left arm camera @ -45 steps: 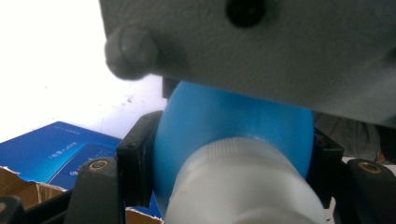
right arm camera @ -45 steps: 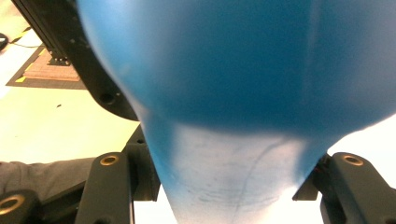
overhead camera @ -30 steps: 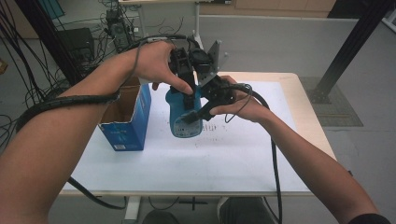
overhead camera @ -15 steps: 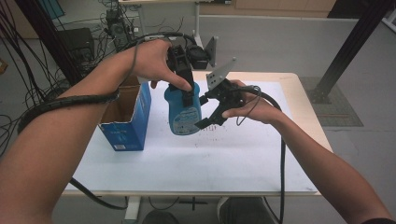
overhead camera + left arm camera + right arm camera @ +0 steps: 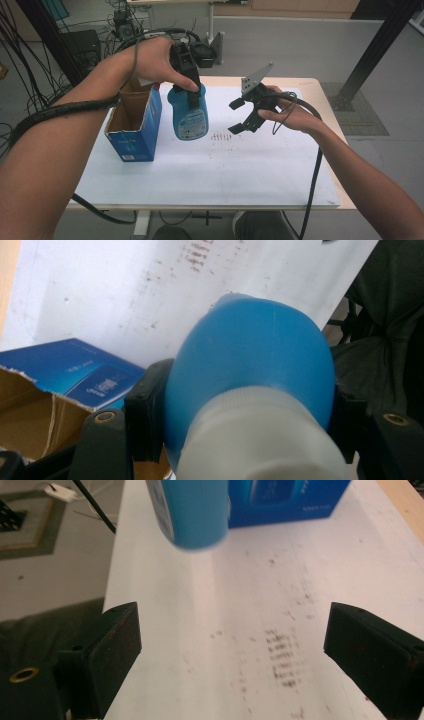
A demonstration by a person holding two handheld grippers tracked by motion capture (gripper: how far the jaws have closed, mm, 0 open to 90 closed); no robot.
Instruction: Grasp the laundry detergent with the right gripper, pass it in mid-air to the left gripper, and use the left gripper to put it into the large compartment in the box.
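A blue bottle [image 5: 189,114] with a white cap hangs above the white table [image 5: 210,165], held by its neck. My left gripper [image 5: 192,92] is shut on the blue bottle [image 5: 250,370], its black pads pressing both sides just below the white cap [image 5: 255,440]. To the right, my right gripper [image 5: 241,116] stands apart from the bottle; its jaws have just been opening and nothing is between them. In the right gripper view the wide-set pads [image 5: 117,650] frame bare table, with the bottle's base [image 5: 192,515] hanging farther off.
An open blue cardboard box [image 5: 134,125] stands on the table just left of the bottle, also seen as the box [image 5: 65,385] and the box [image 5: 285,497]. Faint dark marks [image 5: 220,136] stain the table's middle. Cables and a black post lie beyond the table.
My right gripper let go of the bottle, opened wide and drew away to the right. The left gripper kept its hold on the bottle, lifting it slightly.
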